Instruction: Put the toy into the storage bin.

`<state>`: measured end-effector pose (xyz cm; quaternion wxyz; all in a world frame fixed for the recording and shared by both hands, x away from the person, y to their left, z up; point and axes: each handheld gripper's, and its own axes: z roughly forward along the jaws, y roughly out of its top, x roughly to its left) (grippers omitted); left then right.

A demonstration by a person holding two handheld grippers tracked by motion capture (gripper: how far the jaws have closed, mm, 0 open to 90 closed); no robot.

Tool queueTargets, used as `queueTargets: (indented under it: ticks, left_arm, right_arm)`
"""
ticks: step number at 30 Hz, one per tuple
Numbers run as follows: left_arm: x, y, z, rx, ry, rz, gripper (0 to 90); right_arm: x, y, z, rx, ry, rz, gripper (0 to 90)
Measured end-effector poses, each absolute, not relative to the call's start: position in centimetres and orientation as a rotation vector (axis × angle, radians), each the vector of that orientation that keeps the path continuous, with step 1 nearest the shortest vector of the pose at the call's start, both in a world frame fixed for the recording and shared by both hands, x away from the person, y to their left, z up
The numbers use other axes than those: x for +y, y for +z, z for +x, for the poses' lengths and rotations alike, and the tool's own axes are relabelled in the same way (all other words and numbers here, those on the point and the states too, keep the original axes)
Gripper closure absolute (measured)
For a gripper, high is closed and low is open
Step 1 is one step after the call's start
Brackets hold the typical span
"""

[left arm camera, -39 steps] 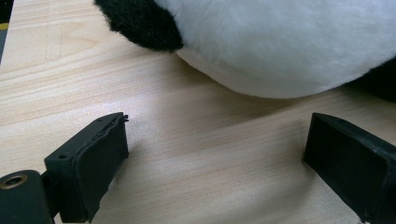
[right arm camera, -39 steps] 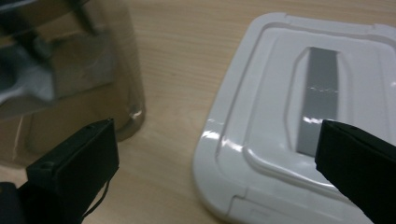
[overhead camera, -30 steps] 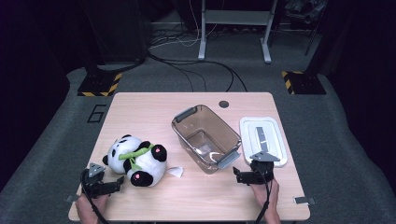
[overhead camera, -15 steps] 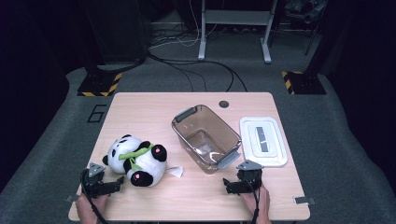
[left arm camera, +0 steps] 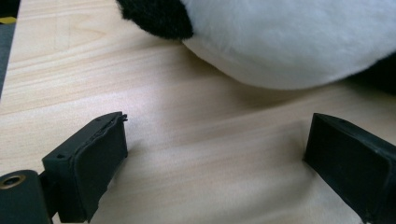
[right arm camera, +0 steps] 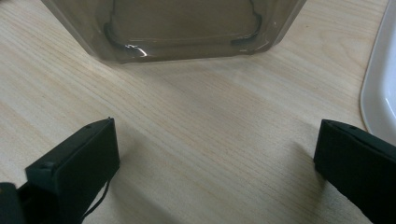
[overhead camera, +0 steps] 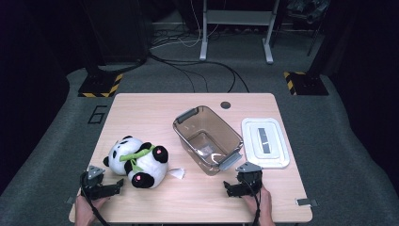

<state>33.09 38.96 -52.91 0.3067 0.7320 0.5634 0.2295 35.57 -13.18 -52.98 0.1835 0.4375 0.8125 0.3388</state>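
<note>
A plush panda point(overhead camera: 138, 161) lies on its side at the table's left front; its white belly point(left arm camera: 289, 42) looms just beyond my left jaws. My left gripper point(overhead camera: 115, 187) rests low on the table by the panda's foot, open, nothing between its jaws. A clear brownish plastic bin point(overhead camera: 208, 139) with grey handles stands in the middle; its near wall point(right arm camera: 177, 28) faces my right gripper. My right gripper point(overhead camera: 229, 189) sits on the table in front of the bin, open and holding nothing.
A white lid point(overhead camera: 265, 142) with a grey label lies flat to the right of the bin; its edge point(right arm camera: 378, 93) shows at my right gripper's side. A small white tag point(overhead camera: 176, 173) pokes out beside the panda. A dark round grommet point(overhead camera: 226, 105) sits near the table's far edge.
My right gripper has moved left and toward the front edge, away from the lid's corner, now in front of the bin. The left gripper has stayed put.
</note>
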Motion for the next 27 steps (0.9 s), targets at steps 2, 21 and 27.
queueTargets:
  ticks: [2,21,27]
  left_arm:
    - [39.1,-52.7,33.0,1.506,0.573,1.946,2.3]
    - [39.3,-44.8,31.9,1.355,0.531,1.876,0.0]
    - [37.5,-42.3,33.0,1.269,0.541,1.905,0.0]
  right_arm:
    - [-13.2,-53.0,35.6,2.291,0.953,1.233,0.0]
    - [-13.2,-53.0,35.6,2.289,0.953,1.232,0.0]
    - [-13.2,-53.0,35.6,2.289,0.952,1.232,0.0]
